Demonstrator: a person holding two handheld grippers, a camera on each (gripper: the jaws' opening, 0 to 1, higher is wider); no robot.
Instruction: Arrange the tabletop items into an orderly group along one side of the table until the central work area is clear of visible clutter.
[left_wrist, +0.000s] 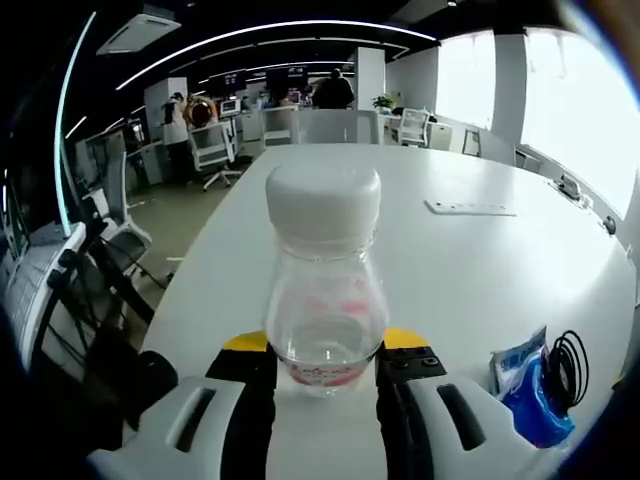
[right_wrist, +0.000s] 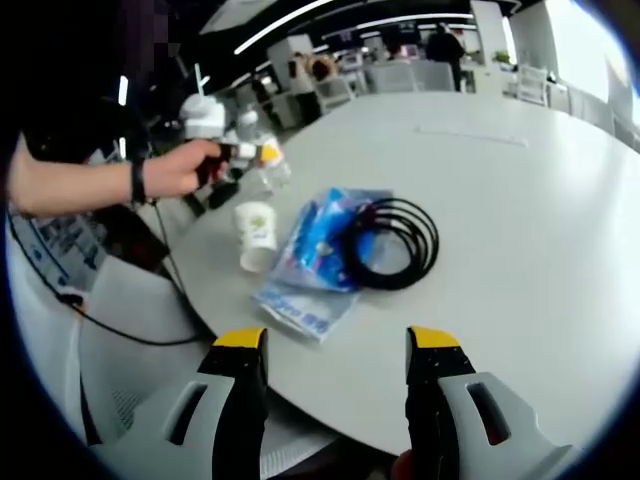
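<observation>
My left tool (left_wrist: 325, 365) is gripping a bottle (left_wrist: 323, 285): the yellow-tipped jaws are pressing against both sides of its clear lower body, and the bottle is standing upright on the worktop (left_wrist: 470, 270), white cap on top, a little liquid showing at the bottom. Just off to the right of that tool I am seeing a blue packet (left_wrist: 525, 385) with a black cable (left_wrist: 568, 368) coiled beside it, both lying near the worktop's edge. Farther out, a white power strip (left_wrist: 470, 208) is lying flat on the worktop, well apart from the bottle.

My right tool (right_wrist: 337, 345) is hovering open over the near edge of the worktop (right_wrist: 520, 200), its jaws spread wide with nothing between them. Beyond it the packet (right_wrist: 315, 255) is lying flat, with the cable (right_wrist: 392, 243) resting partly on its right side. Just left of the packet a paper cup (right_wrist: 256, 234) is lying tipped on its side. Past the cup, a hand (right_wrist: 178, 168) is holding the left tool (right_wrist: 250, 152) at the bottle (right_wrist: 272, 165), near the worktop's left edge.
</observation>
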